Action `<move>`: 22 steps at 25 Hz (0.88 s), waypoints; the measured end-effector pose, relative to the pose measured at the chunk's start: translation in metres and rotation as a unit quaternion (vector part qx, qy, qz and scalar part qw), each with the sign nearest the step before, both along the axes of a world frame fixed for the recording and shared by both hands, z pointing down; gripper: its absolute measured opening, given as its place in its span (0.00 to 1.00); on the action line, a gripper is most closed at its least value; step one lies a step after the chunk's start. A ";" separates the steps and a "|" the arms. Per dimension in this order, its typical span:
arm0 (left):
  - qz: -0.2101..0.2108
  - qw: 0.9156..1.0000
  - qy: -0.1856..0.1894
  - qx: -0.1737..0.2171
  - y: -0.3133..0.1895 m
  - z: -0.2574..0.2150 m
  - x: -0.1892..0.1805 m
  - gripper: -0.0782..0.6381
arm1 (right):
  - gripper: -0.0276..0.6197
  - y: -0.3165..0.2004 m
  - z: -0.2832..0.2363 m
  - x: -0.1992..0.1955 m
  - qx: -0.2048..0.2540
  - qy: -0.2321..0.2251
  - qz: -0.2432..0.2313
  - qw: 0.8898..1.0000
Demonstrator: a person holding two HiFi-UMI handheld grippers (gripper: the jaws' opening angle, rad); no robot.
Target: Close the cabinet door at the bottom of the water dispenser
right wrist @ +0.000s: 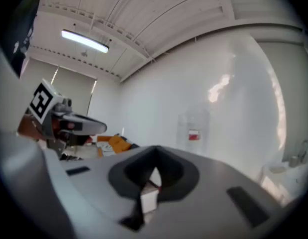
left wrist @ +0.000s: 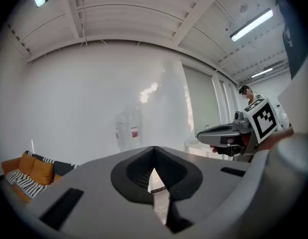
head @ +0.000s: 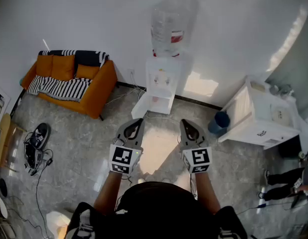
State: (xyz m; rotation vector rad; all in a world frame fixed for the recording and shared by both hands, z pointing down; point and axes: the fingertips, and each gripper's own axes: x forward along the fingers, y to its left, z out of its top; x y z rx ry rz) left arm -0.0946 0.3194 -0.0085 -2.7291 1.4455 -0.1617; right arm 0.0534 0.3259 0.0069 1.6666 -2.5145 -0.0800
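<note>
**Head view.** Two grey moulded-plastic grippers are held level and side by side. These are the left gripper (head: 135, 122) and the right gripper (head: 187, 123), and each carries one cube printed with black-and-white square markers. They are held above a glossy, marbled stone floor (head: 89, 148). Each gripper tapers to a point, its jaws pressed together and empty.

Well ahead of them, one white box-shaped water dispenser (head: 164, 78) stands against the wall. On top of it sits one clear, rounded bottle (head: 171, 24) with a red label. The cabinet door (head: 143, 106) is a flat white panel at the dispenser's foot, and it stands swung open towards the picture's left.

Also in view are one orange sofa (head: 69, 81) with one striped throw (head: 59, 87), and one round blue bin (head: 220, 122). The person's arms are cut off at the lower edge.

**Left gripper view.** The dark, ribbed pads (left wrist: 136, 171) meet at the tip, and a narrow slot below them shows only pale floor. The bottle is faint against the white wall. The cabinet door is hidden behind the gripper's body.

**Right gripper view.** This view is blurred. The jaws meet here in the same way. A white block seen through the slot cannot be identified.
</note>
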 end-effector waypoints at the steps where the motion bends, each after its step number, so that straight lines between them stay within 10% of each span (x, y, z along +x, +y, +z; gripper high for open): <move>1: 0.000 1.000 0.000 -0.001 0.001 0.000 0.000 0.12 | 0.09 0.001 0.000 0.000 0.000 -0.001 0.000 1.000; 22: -0.017 1.000 -0.017 -0.013 0.023 0.015 0.047 0.12 | 0.09 0.020 0.014 0.053 -0.021 -0.043 -0.012 0.999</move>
